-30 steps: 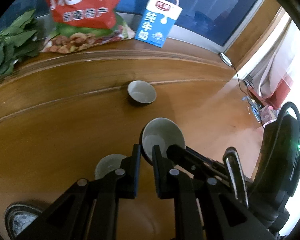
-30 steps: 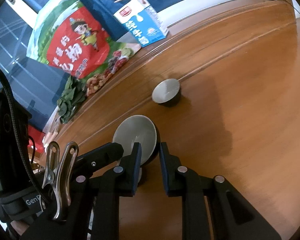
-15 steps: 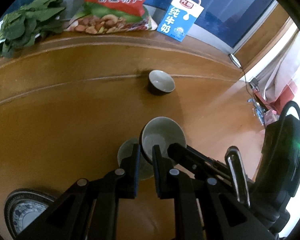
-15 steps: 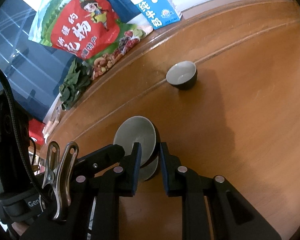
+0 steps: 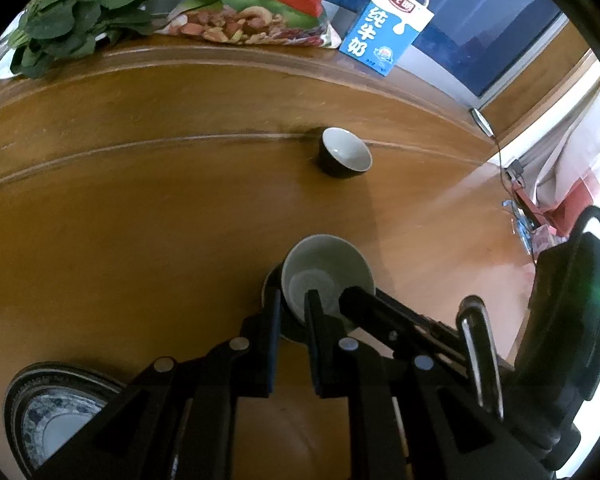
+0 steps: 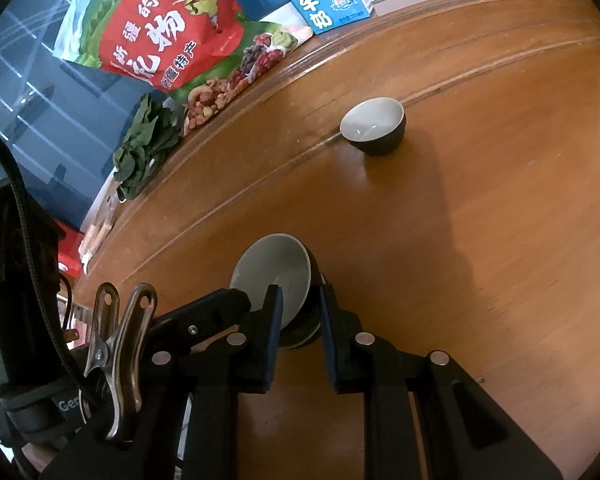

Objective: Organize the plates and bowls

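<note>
1. At the far left of the left wrist view we see a bunch of leafy greens [image 5: 76, 28] at the back edge of the wooden table [image 5: 140, 220], and low in the corner a patterned plate [image 5: 56, 420] lying flat on the wood.
2. Further right along the back stands a red snack bag [image 5: 260, 4], then a blue and white milk carton [image 5: 388, 28] with a straw.
3. In the middle we hold a pale-lined bowl [image 5: 326, 276]. Our left gripper [image 5: 292, 312] is clenched on its near rim, one finger inside the bowl and one outside.
4. That bowl sits over a second, dark bowl [image 5: 272, 284], of which only a sliver shows beneath; we cannot tell whether the two touch.
5. In the right wrist view our right gripper [image 6: 298, 310] pinches the same bowl [image 6: 272, 272] across its wall from the opposite side.
6. Right of centre and well apart, a small dark bowl [image 5: 346, 152] with a white inside stands upright on a groove in the table.
</note>
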Demonstrator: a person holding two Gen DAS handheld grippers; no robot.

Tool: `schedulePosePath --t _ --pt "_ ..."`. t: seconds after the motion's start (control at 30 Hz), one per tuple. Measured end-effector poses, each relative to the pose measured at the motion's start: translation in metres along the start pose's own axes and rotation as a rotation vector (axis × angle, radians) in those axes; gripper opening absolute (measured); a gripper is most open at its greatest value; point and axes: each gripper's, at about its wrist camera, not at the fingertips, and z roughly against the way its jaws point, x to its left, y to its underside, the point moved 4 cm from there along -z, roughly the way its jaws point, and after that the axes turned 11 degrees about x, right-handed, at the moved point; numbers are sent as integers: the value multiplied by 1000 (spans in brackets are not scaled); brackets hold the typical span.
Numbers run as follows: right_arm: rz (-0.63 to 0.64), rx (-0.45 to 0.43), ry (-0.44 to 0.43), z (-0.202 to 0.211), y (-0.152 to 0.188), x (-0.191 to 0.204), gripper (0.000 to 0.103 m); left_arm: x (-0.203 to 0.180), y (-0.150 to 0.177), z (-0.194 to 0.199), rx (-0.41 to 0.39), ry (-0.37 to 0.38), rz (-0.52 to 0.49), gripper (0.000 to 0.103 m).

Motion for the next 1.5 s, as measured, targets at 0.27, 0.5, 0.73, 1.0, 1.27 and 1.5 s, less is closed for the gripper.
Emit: schedulePosePath --t 0.27,0.5,0.73,1.0,1.27,1.5 --pt "1 8 10 -2 2 -2 21 2 0 -4 10 -1 0 11" --pt "8 1 8 0 3 -1 21 1 -1 0 -3 -23 -5 12" --pt "5 -13 4 10 1 -5 22 2 -5 5 -12 -45 0 12" --pt "-1 -47 28 29 -13 -16 22 -4 -17 12 -35 -50 3 12" --pt "-3 -75 52 46 -28 -31 22 -23 -33 10 -51 -52 -26 12" --pt "-12 -85 61 54 -45 -47 22 -40 -51 2 -49 -56 -43 12"
